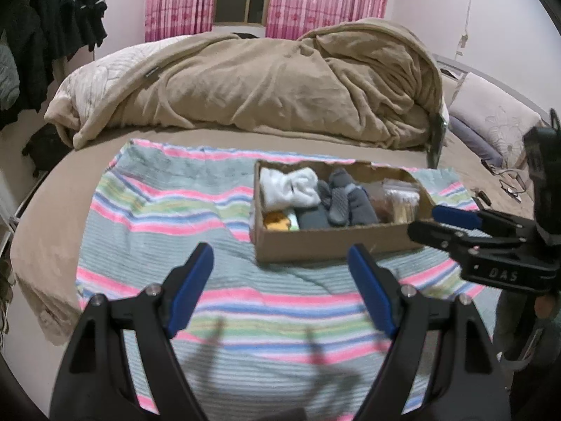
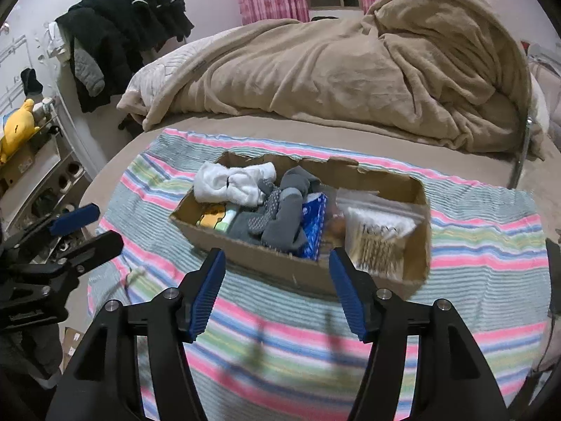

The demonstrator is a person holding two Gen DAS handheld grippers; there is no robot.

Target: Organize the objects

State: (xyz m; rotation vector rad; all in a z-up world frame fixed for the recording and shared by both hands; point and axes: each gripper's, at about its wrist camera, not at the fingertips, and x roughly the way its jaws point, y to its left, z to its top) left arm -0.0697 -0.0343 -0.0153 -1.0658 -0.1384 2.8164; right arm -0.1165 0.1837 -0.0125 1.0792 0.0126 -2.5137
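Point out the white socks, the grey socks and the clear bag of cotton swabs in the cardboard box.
white socks (image 2: 235, 182): right wrist view, middle of the bundle.
grey socks (image 2: 280, 217): right wrist view, dotted sole.
bag of cotton swabs (image 2: 378, 238): right wrist view, bag's front face.

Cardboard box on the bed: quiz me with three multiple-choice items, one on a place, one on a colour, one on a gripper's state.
1. Where do the white socks lie in the cardboard box?
A. far left end
B. right end
C. outside, on the striped towel

2. What colour are the socks with grip dots in the middle of the box?
A. red
B. grey
C. yellow

3. What is between the right gripper's fingers?
A. a white sock
B. the plastic bag of cotton swabs
C. nothing

Answers:
1 A: the white bundle fills the box's far left corner.
2 B: the dotted pair is grey in both views.
3 C: the blue pads stand apart over the towel, short of the box.
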